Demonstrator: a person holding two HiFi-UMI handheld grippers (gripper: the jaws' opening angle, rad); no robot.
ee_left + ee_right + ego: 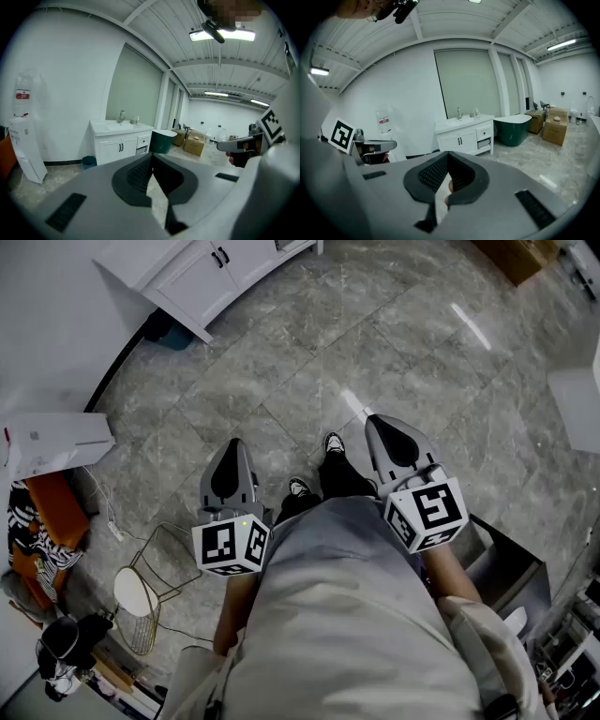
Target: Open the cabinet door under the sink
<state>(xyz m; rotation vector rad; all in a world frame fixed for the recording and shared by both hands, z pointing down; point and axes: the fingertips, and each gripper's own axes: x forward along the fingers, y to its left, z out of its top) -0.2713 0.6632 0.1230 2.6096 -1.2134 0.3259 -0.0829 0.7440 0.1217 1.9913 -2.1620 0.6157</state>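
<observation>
Head view: your left tongs (232, 448) and right tongs (382, 426), both pressed together and empty, hang well apart from the sink cabinet (192, 282); approach, then spread one at its door handles (217, 258).

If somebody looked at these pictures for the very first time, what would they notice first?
Probably the left gripper and right gripper, grey and pointed, held out over the grey stone floor, both shut and empty. Then the white sink cabinet against the far wall, doors closed, with a dark green tub beside it.
</observation>
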